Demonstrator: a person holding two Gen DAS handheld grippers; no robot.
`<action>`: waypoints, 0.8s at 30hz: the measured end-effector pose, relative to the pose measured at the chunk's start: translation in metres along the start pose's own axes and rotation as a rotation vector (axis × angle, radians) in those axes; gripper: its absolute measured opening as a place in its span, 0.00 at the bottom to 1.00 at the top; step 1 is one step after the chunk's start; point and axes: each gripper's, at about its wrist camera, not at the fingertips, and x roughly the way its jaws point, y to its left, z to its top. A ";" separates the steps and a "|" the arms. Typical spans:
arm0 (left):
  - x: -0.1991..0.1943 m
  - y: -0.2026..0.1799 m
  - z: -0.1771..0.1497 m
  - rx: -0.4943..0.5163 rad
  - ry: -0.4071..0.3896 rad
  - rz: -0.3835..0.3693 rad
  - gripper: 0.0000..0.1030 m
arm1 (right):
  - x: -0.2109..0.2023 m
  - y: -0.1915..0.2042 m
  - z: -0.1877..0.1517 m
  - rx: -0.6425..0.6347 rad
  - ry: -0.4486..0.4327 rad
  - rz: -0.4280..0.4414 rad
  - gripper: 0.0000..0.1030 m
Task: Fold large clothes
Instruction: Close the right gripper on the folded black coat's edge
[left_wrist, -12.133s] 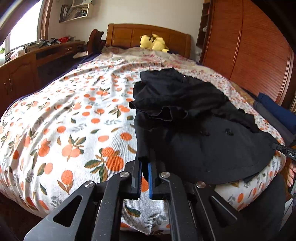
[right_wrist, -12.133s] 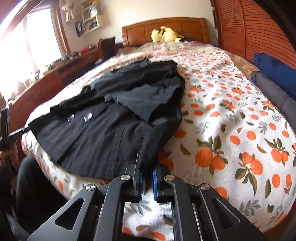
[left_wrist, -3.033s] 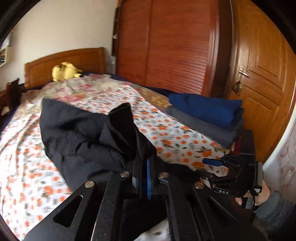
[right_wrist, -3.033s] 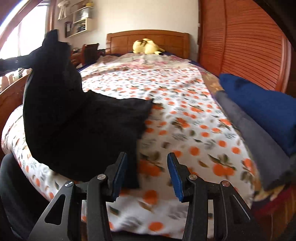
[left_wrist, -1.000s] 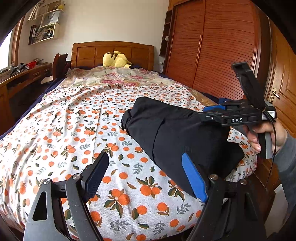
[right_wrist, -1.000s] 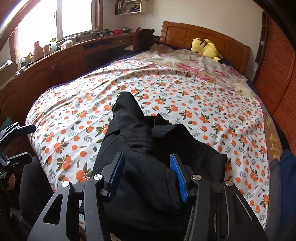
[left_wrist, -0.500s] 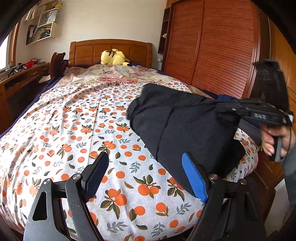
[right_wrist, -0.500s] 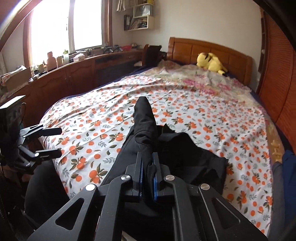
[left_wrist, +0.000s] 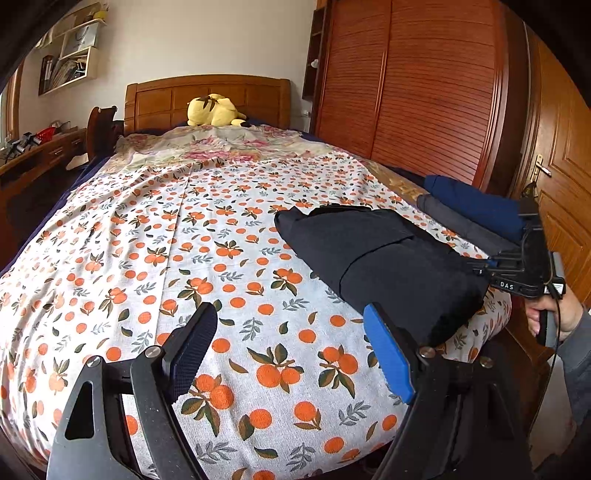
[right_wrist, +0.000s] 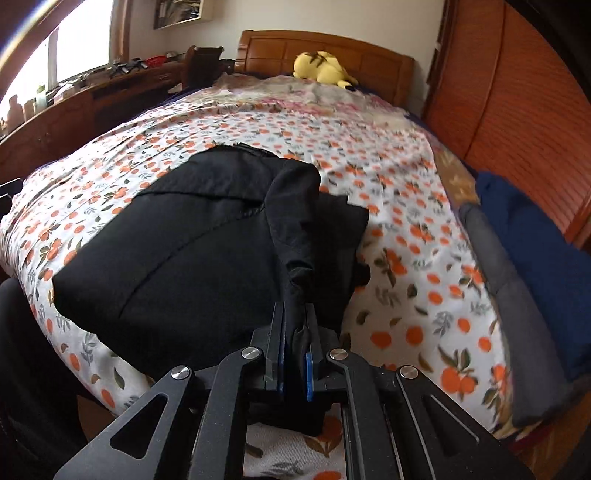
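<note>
Black coat (right_wrist: 192, 240) folded into a thick bundle, lying near the foot edge of the bed (left_wrist: 155, 236), toward its right side. One fabric strip raised off its top.

Both the left gripper (left_wrist: 291, 350) and the right gripper (right_wrist: 294, 349) are black metal with silver screws and blue pads (left_wrist: 388, 354). White letters "DAS", a thin black cable, bare skin and a grey sleeve (left_wrist: 576, 354) show at the right edge.

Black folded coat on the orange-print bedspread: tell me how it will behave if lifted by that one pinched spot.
The black folded coat will probably sag and unfold: the fabric pinched in the right gripper is already puckered and limp. It looks fairly heavy for cloth, a thick, layered bundle. On the orange-print bedspread it would likely drag rather than slide neatly. The left gripper is open, giving no support.
</note>
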 end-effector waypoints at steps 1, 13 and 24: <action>0.000 0.000 0.000 0.001 0.001 0.001 0.80 | 0.003 0.000 -0.001 0.014 0.005 0.011 0.07; -0.001 -0.005 -0.006 0.004 0.006 -0.008 0.80 | -0.017 0.005 -0.011 0.047 -0.060 -0.029 0.41; 0.003 -0.007 -0.012 -0.003 0.015 -0.010 0.80 | -0.041 0.031 -0.002 0.030 -0.191 0.059 0.48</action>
